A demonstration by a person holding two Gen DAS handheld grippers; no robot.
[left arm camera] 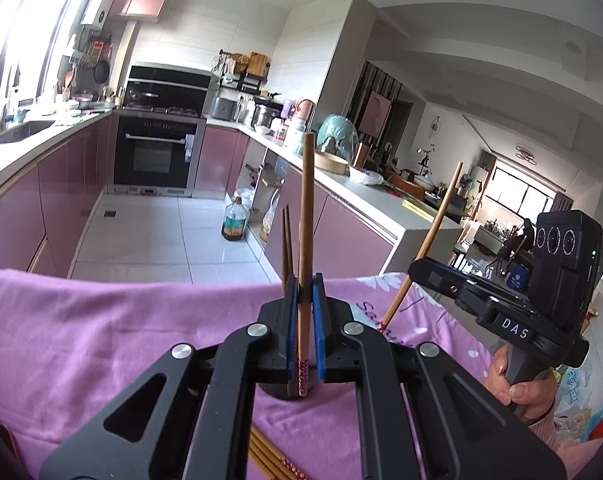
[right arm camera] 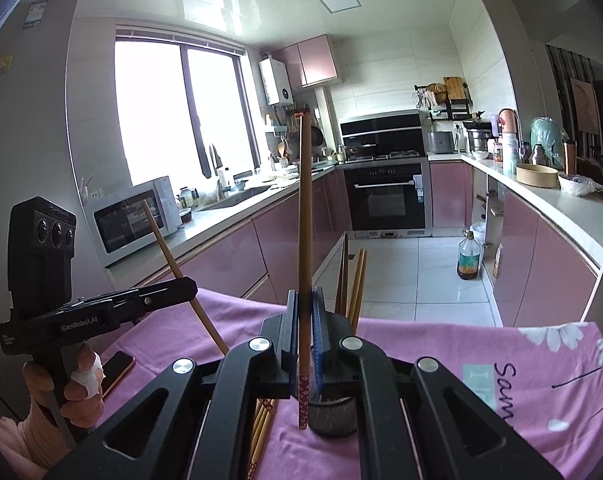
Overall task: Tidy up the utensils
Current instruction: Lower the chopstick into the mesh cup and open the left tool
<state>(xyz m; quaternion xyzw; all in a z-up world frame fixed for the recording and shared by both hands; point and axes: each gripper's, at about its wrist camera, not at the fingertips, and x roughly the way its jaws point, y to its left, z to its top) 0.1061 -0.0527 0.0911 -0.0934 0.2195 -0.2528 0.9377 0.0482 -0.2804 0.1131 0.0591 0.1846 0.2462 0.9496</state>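
Note:
My left gripper is shut on a wooden chopstick and holds it upright over the purple cloth; its patterned end hangs by a dark mesh holder. My right gripper is shut on another chopstick, its red patterned end beside the mesh holder. Several chopsticks stand in that holder. More chopsticks lie on the cloth, seen in the left wrist view and the right wrist view. Each gripper shows in the other's view, the right and the left.
A phone lies on the cloth at the left. Pink kitchen cabinets line both sides, with an oven at the back. A bottle stands on the tiled floor. A microwave sits on the left counter.

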